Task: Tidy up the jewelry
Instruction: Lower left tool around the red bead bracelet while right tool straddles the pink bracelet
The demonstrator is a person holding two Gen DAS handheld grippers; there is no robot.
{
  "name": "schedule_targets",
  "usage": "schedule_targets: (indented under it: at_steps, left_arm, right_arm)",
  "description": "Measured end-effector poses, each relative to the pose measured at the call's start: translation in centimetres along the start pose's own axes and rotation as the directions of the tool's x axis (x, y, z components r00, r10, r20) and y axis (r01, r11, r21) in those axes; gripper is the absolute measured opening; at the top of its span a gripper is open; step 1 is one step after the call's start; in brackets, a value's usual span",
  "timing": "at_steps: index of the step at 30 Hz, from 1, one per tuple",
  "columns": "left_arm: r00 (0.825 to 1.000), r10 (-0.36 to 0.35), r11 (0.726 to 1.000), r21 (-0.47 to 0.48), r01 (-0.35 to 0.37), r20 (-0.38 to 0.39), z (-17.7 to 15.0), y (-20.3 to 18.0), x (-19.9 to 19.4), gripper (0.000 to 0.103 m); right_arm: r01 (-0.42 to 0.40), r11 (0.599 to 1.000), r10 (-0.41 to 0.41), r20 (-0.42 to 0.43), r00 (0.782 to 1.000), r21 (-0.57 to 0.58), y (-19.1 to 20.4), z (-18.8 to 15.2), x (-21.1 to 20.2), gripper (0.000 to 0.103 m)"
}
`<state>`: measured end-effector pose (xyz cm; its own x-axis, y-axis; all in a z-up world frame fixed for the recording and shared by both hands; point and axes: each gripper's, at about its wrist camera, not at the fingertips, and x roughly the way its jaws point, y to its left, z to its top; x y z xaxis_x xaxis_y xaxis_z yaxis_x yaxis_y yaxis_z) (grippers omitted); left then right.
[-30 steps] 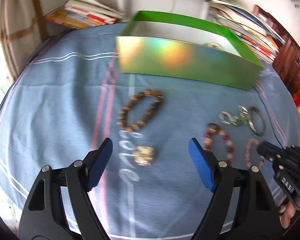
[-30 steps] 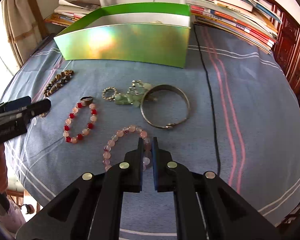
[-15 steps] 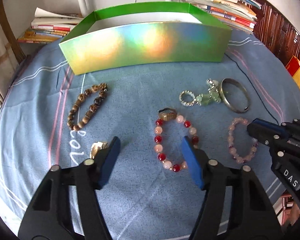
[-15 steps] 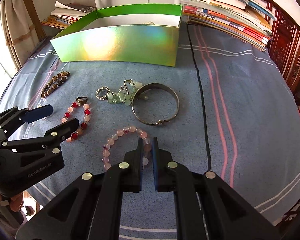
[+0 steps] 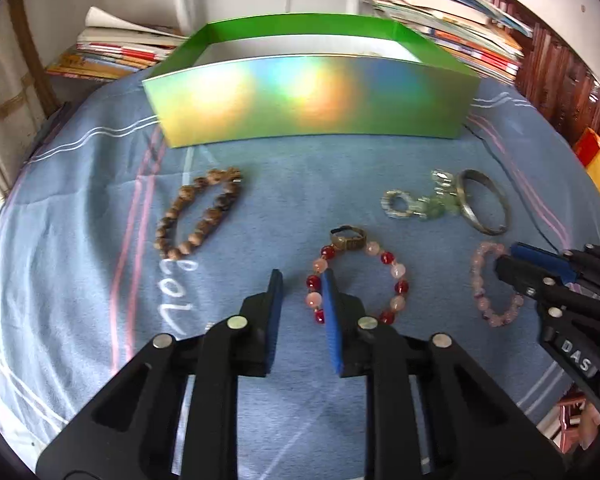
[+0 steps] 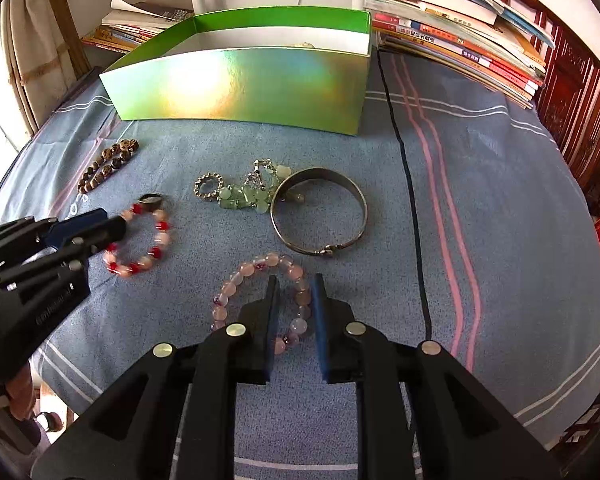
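Jaws of your left gripper (image 5: pixel 301 276) are closing beside the red-and-pink bead bracelet (image 5: pixel 358 276); your right gripper (image 6: pixel 293 282) is opening around the pale pink bead bracelet (image 6: pixel 236 284).

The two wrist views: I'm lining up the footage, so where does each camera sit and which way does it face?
Left wrist: on the left gripper, angled down at the red and pink bracelet; its closing fingers show, nothing between.
Right wrist: on the right gripper, opening astride the pale pink bracelet; a hand shows lower left.
Shared: green box, bangle, each other's gripper.
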<state>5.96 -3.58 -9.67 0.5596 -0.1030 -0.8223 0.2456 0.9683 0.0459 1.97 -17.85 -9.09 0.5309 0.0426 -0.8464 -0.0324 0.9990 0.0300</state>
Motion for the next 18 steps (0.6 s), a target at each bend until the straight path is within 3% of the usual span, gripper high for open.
schedule_targets:
  at_steps: [5, 11, 18]
  left_arm:
    - [1.000, 0.028, 1.000, -0.008, -0.028, -0.003, 0.1, 0.6, 0.0, 0.020]
    - [1.000, 0.013, 1.000, 0.025, -0.013, 0.001, 0.0, -0.5, -0.1, 0.021]
    - [1.000, 0.016, 1.000, 0.020, -0.016, 0.001, 0.1, -0.6, 0.0, 0.028]
  right_arm:
    - [-0.001, 1.000, 0.001, 0.004, 1.000, 0.000, 0.0, 0.0, 0.0, 0.017]
    - [0.020, 1.000, -0.020, 0.011, 1.000, 0.011, -0.3, -0.2, -0.3, 0.017]
    - [0.028, 1.000, -0.028, 0.011, 1.000, 0.014, -0.6, -0.3, -0.2, 0.017]
